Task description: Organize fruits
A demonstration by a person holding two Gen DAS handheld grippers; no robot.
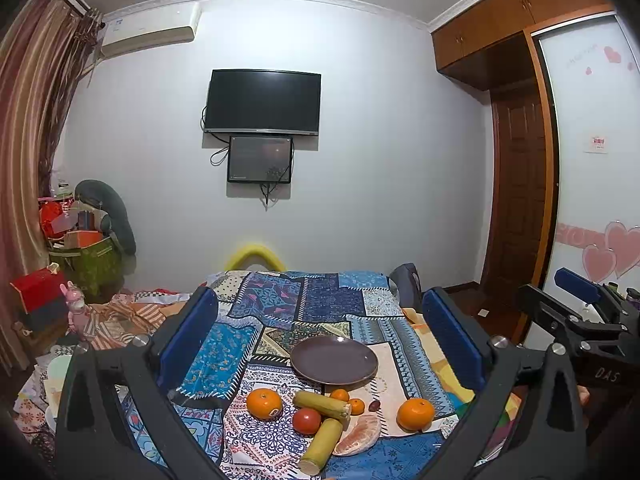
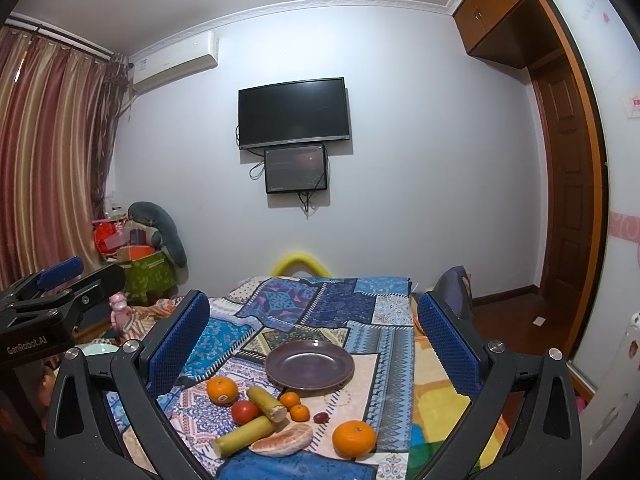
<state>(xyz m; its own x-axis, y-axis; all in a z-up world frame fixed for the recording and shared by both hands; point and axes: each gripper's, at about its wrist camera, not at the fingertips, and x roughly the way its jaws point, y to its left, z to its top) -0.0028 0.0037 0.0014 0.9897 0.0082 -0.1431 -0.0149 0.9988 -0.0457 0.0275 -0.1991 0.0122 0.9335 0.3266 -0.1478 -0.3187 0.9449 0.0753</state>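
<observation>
While both tools hang above a bed covered in a blue patchwork quilt (image 1: 320,304), we see striped curtains (image 2: 44,160) at far left, then a heap of boxes and bags (image 1: 88,248) in the corner. The left tool (image 1: 320,344) has its blue-padded fingers spread wide, holding nothing. Between them on the quilt lies the fruit: a large orange (image 1: 264,403), a red tomato (image 1: 307,421), two yellow-green sugarcane pieces (image 1: 322,404) crossing one another, two small oranges (image 1: 340,395), a peeled pomelo segment (image 1: 358,435), a small dark fruit (image 1: 374,405), and another large orange (image 1: 415,414) further right. Just behind the fruit sits an empty dark plate (image 1: 334,360). Nothing lies between the tools and the fruit. On the wall behind hang a black television (image 1: 262,102) and a smaller screen (image 1: 260,159). The right tool (image 2: 314,344) is likewise spread open and empty. At far right stand a wooden door (image 2: 568,184) and wardrobe (image 1: 592,160).
</observation>
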